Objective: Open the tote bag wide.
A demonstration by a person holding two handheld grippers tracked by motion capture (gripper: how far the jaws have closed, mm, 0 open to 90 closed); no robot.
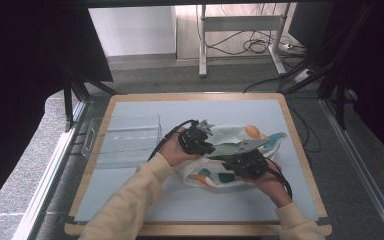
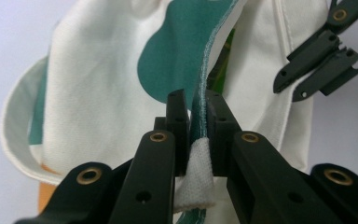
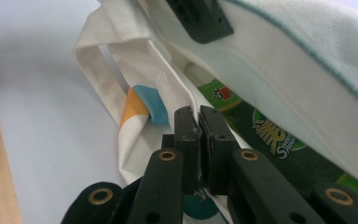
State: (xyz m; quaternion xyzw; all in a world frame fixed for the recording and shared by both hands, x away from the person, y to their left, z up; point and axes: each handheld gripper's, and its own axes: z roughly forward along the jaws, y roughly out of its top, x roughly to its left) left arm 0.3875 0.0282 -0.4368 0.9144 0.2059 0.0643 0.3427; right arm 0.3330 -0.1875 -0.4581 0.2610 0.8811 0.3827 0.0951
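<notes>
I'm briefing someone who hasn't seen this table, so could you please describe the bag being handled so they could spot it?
On the pale blue mat covering the wooden table, right of the clear plastic box, lies a cream cloth tote bag. Teal and orange blobs mark it, and green packaging shows inside its mouth.

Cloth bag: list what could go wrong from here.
1. The left gripper pinches just the thin hem of the cloth bag; a pull could let it slip out.
2. The right gripper also holds only an edge, so the mouth may fall shut.
3. The green packet lies inside near the opening; lifting or tilting the bag could spill it.
</notes>
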